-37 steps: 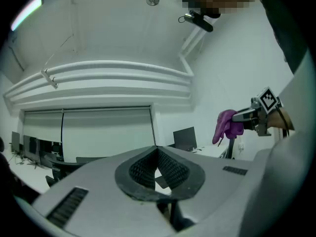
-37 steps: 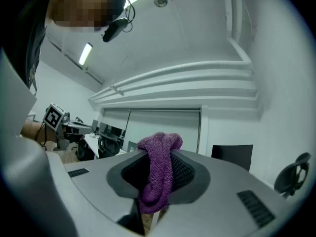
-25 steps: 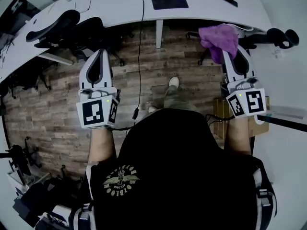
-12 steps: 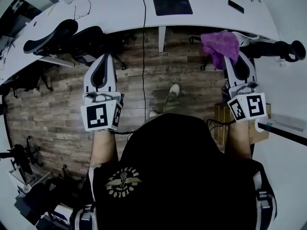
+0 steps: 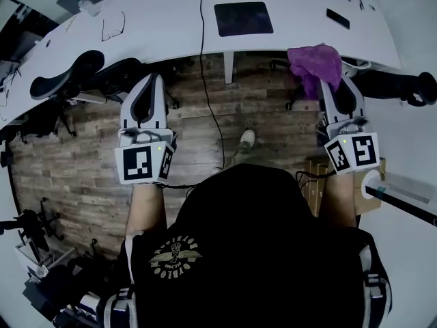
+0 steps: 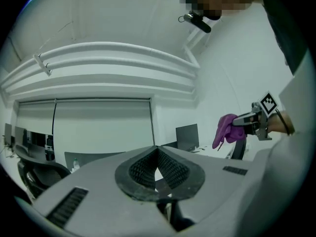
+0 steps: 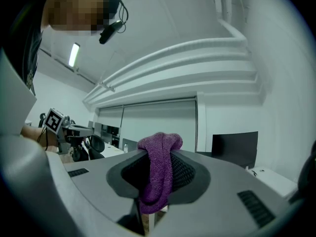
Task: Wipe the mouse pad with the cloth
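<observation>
The right gripper (image 7: 160,157) is clamped on a crumpled purple cloth (image 5: 313,59), held up against the near edge of the curved white desk (image 5: 157,19). The dark rectangular mouse pad (image 5: 244,18) lies further in on the desk, left of the cloth and apart from it. The left gripper (image 6: 157,152) is closed on nothing, over the wood-plank floor (image 5: 266,101). A black cable (image 5: 208,80) hangs off the desk between the grippers. Black office chairs (image 5: 75,70) crowd the desk edge.

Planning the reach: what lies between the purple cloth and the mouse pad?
Only bare white desk lies between the cloth and the mouse pad, seen in the head view.
</observation>
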The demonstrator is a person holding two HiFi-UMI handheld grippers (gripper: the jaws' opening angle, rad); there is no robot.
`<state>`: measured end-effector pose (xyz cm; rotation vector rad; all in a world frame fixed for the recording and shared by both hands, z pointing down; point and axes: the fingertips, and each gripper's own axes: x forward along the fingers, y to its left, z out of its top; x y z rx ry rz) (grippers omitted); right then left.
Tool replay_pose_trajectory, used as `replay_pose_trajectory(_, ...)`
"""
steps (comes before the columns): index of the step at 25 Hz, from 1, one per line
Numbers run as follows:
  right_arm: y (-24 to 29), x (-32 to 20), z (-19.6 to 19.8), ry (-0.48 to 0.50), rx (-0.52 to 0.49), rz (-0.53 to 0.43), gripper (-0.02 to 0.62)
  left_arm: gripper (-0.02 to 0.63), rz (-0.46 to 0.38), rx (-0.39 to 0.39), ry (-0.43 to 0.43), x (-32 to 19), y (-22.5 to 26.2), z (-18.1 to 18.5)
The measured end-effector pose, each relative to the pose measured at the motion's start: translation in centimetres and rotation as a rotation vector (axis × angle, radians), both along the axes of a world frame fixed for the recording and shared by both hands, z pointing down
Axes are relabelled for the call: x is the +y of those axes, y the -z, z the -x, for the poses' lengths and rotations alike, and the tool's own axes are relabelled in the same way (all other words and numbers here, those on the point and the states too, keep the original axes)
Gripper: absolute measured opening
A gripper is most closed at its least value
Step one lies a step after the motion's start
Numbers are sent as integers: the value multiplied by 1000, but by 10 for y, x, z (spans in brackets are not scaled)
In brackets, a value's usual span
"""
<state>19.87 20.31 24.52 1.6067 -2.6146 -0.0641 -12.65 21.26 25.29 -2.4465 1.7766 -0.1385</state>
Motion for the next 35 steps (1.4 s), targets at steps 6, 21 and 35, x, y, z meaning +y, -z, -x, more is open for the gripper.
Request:
replay_pose_trajectory(6,-1,-34,-25,-18,-20,-9,91,2,9,-7,-4,-40,0,-19)
replay_pose_trajectory(21,2,-122,-70,41,-110,-37,91,2,-2,-16,50,-103,31,-61)
replay_pose_trajectory(35,-15,-169,-48,94,-68,-5,91,2,21,-18,104,-135,1,-41)
